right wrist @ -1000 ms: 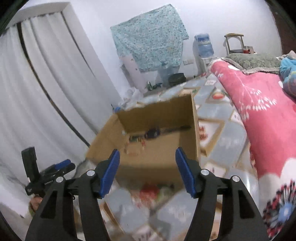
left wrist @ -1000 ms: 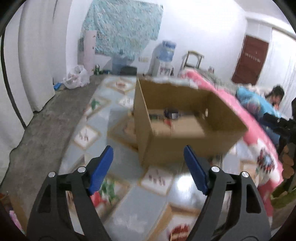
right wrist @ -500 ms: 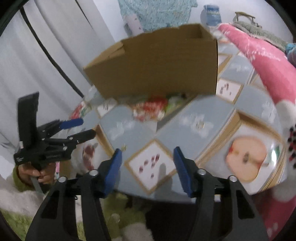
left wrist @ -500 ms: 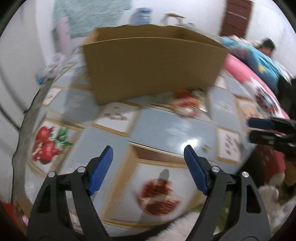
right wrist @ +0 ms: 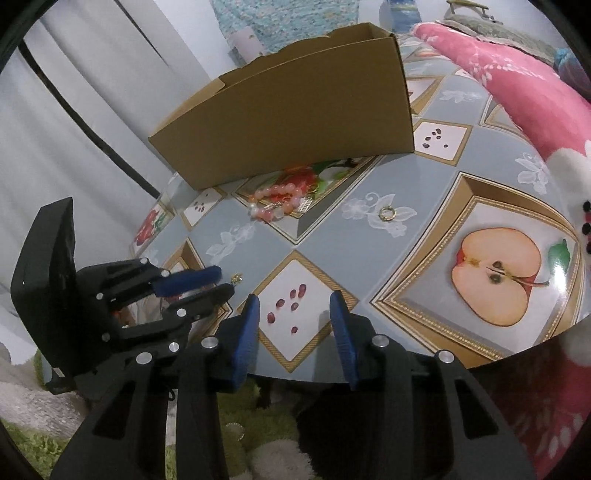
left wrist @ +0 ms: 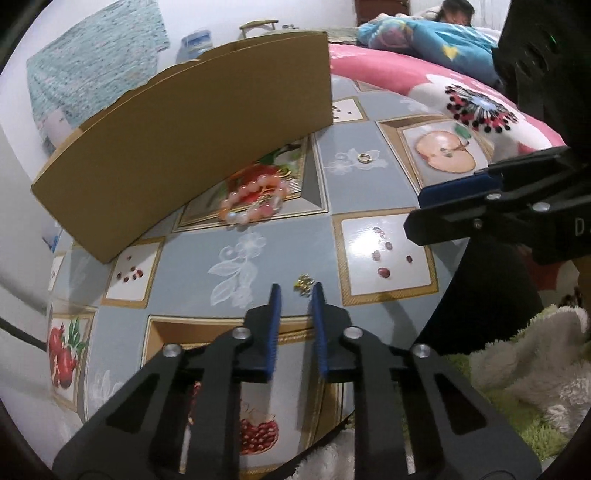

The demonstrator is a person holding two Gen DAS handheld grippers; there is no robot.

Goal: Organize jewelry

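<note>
On the fruit-patterned table [left wrist: 240, 258] lie a pink bead bracelet [left wrist: 255, 201] [right wrist: 277, 203], a gold ring [left wrist: 364, 158] [right wrist: 387, 213] and a tiny gold piece [left wrist: 303, 285] [right wrist: 236, 278]. Behind them stands a cardboard box [left wrist: 184, 140] [right wrist: 288, 110]. My left gripper [left wrist: 296, 291] [right wrist: 223, 282] points down at the gold piece. Its jaws are closing to a narrow gap, and the piece lies just past the tips, not pinched. My right gripper [right wrist: 293, 306] [left wrist: 415, 212] hovers over the table's near edge, jaws closing with nothing between them.
A bed with a pink flowered blanket [left wrist: 406, 77] runs along the table's far right, and a person [left wrist: 454, 7] lies on it. A green and white shaggy rug [left wrist: 517, 369] covers the floor below the near edge. White curtains [right wrist: 74, 110] hang on the left.
Both grippers came down from looking into the box to just above the tabletop. The left jaws narrowed sharply near the gold piece. The right jaws narrowed a little.
</note>
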